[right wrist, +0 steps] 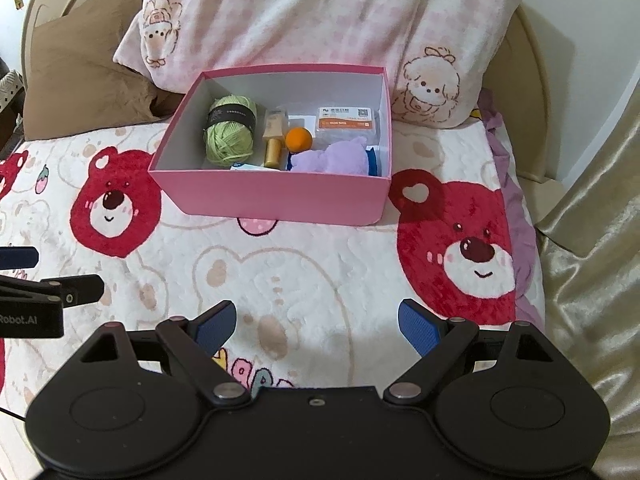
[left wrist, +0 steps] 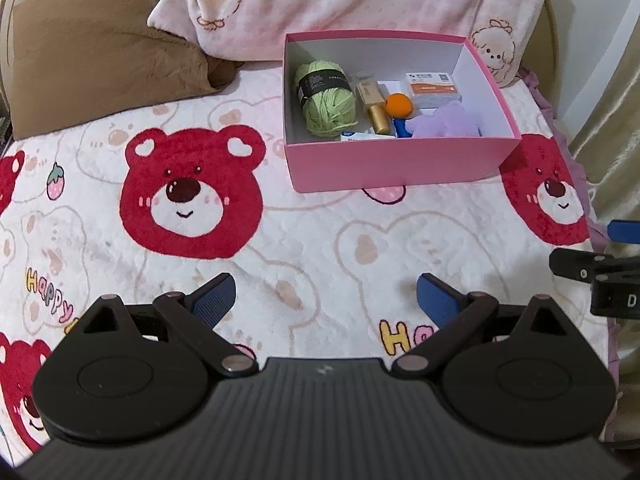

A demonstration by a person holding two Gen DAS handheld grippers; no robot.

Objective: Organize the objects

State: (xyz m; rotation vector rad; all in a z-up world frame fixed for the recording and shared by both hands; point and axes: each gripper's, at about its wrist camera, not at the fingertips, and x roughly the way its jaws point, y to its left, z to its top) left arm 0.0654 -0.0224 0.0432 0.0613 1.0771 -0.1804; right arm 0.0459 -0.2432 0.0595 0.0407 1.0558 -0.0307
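Tools at rest: the left tool and right tool are hovering spread and empty over the bear-print bed cover, well short of the pink box, so any further step is best begun by reaching squarely over its near wall. Green yarn, a gold-capped bottle, an orange ball, a labelled packet and a purple plush are lying together inside the box.

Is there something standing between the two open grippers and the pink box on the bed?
Nothing visible does. Between the left gripper and the pink box lies only bare bear-print blanket. The right gripper has the same clear stretch. Both are open and hold nothing. The box has no lid on.
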